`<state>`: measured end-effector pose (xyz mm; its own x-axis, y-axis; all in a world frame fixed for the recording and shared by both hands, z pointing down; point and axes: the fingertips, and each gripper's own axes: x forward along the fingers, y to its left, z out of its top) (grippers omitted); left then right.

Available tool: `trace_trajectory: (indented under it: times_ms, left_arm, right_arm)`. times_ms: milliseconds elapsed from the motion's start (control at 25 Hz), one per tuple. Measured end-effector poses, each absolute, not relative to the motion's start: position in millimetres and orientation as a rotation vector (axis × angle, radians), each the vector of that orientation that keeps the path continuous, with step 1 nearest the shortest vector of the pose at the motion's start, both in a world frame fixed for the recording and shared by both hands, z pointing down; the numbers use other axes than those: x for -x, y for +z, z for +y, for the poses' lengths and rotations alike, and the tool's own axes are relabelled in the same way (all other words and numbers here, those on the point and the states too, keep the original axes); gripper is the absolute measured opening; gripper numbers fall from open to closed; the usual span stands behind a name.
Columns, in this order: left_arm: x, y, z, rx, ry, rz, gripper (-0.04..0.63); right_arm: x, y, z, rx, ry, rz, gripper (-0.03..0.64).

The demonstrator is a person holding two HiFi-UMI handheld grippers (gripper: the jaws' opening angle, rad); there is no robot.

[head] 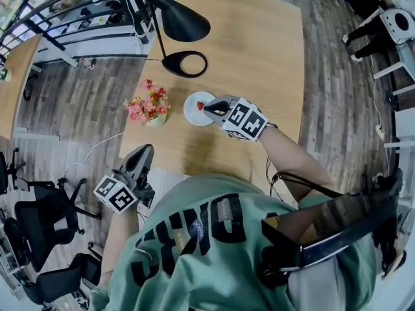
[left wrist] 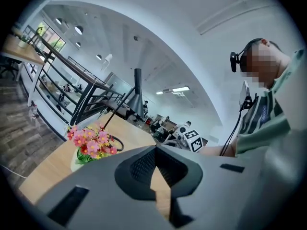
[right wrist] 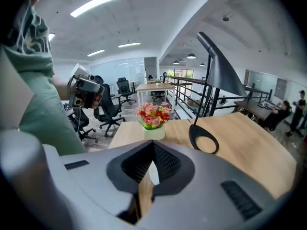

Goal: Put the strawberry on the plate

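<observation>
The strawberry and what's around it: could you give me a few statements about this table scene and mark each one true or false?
1. The strawberry lies on the white plate. True.
2. The right gripper has the strawberry between its jaws. False: its jaws are together with nothing between them.
3. In the head view, the flowers stand left of the plate. True.
4. The lamp base is a solid white disc. False: it is a black ring.
5. The left gripper hangs over the plate. False: it is well away from the plate, by the table's near edge.
</observation>
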<state>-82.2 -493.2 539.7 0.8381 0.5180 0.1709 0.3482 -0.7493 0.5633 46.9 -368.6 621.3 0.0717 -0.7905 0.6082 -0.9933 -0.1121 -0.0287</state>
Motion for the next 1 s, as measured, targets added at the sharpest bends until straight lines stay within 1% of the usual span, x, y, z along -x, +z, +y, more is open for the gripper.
trace_trajectory:
  times_ms: [200, 520, 1000]
  left_arm:
    - [106.1, 517.5, -511.5, -2.506, 0.362, 0.601, -0.008]
    - [135.1, 490.5, -532.9, -2.534, 0.286, 0.597, -0.008]
    - [140.9, 446.4, -542.6, -2.561, 0.176, 0.698, -0.008]
  right_arm:
    - [-26.6, 605.0, -373.0, -2.034, 0.741, -1.812, 0.008]
    - [1.0, 575.3, -384.9, -2.056, 0.689, -1.852, 0.008]
    - [20.4, 505.2, -394.2, -2.08, 0.495, -1.864, 0.007]
